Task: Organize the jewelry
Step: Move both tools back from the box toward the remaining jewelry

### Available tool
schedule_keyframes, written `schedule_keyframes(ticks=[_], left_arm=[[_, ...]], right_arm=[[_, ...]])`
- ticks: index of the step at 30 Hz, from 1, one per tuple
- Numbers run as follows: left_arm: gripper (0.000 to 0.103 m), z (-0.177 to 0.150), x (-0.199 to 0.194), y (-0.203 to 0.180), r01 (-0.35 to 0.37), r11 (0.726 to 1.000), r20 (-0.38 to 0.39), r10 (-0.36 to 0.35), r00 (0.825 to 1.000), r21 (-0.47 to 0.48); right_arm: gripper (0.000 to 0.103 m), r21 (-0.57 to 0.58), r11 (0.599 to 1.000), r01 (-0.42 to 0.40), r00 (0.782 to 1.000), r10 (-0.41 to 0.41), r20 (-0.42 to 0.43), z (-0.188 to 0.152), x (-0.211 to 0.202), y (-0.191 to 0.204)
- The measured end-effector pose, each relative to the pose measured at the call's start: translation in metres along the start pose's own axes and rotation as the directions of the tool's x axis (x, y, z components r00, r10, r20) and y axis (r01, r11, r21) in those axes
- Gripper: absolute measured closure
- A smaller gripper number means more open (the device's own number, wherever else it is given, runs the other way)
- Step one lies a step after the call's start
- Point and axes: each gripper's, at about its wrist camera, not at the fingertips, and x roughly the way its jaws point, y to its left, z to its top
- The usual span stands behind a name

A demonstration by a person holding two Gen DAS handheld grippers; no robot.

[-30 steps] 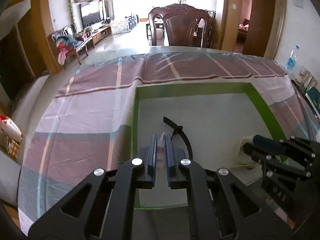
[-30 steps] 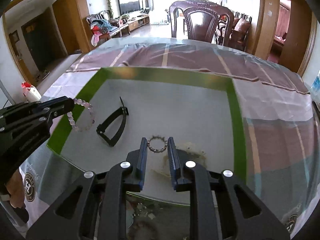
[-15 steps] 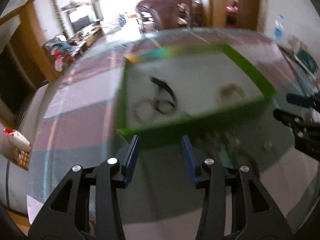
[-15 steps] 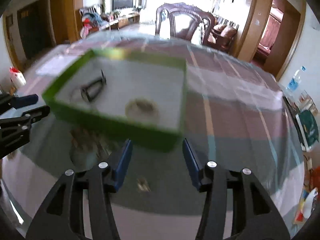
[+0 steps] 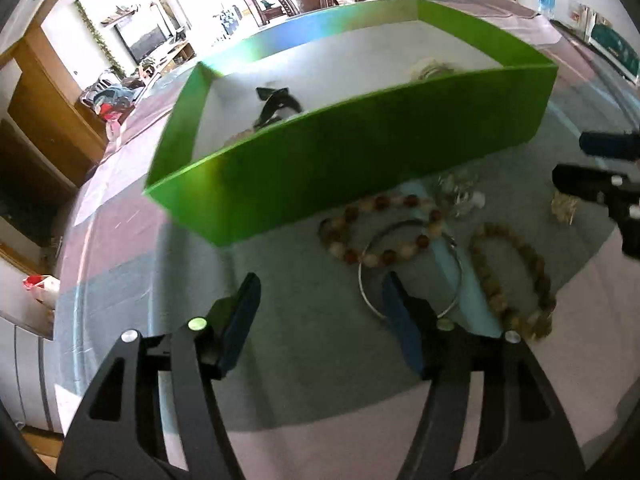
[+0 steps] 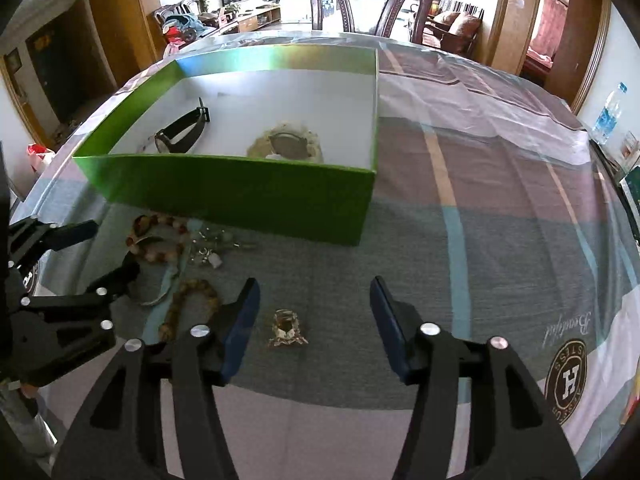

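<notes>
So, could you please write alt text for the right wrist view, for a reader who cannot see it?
The open right claw hangs above a small gold ornament on the tablecloth. Behind stands a green box holding a black watch and a pale beaded piece. Bead bracelets lie left, near the left claw.

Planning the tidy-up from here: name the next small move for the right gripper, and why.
Probably ease the right gripper down over the small gold ornament: its jaws stand open and empty, the ornament lies on the cloth almost between them, still outside the green box.
</notes>
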Motion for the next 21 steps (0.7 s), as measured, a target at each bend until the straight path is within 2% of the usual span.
schedule_keyframes(ticks=[5, 8, 12, 16, 19, 20, 21], left_arm=[[0.04, -0.023, -0.013, 0.006, -0.002, 1.0, -0.004, 0.003, 1.0, 0.03], [0.04, -0.025, -0.015, 0.02, 0.006, 1.0, 0.004, -0.006, 1.0, -0.008], [0.041, -0.02, -0.02, 0.027, 0.091, 0.994, 0.032, -0.089, 0.996, -0.064], [0.046, -0.014, -0.019, 0.027, 0.142, 0.986, 0.042, -0.139, 0.989, -0.088], [0.063, -0.004, -0.012, 0.03, 0.173, 0.977, 0.032, -0.171, 0.985, -0.123], [0.073, 0.0, -0.006, 0.028, 0.168, 0.977, 0.014, -0.167, 0.986, -0.129], [0.08, 0.001, -0.002, 0.026, 0.162, 0.978, -0.003, -0.164, 0.986, -0.129]], right_arm=[[0.043, 0.001, 1.0, 0.02, 1.0, -0.02, -0.013, 0.0, 0.002, -0.003], [0.043, -0.001, 0.999, 0.032, 0.999, -0.032, -0.01, -0.003, 0.006, -0.005], [0.043, 0.01, 0.999, 0.032, 0.999, -0.032, 0.009, -0.004, 0.014, -0.008], [0.043, 0.029, 0.999, 0.02, 0.999, -0.021, 0.027, -0.003, 0.015, -0.012], [0.043, 0.021, 0.999, 0.038, 0.998, -0.038, 0.04, -0.004, 0.015, -0.01], [0.043, 0.016, 0.999, 0.045, 0.998, -0.046, 0.044, -0.004, 0.015, -0.009], [0.043, 0.01, 0.999, 0.05, 0.998, -0.051, 0.046, -0.005, 0.015, -0.009]])
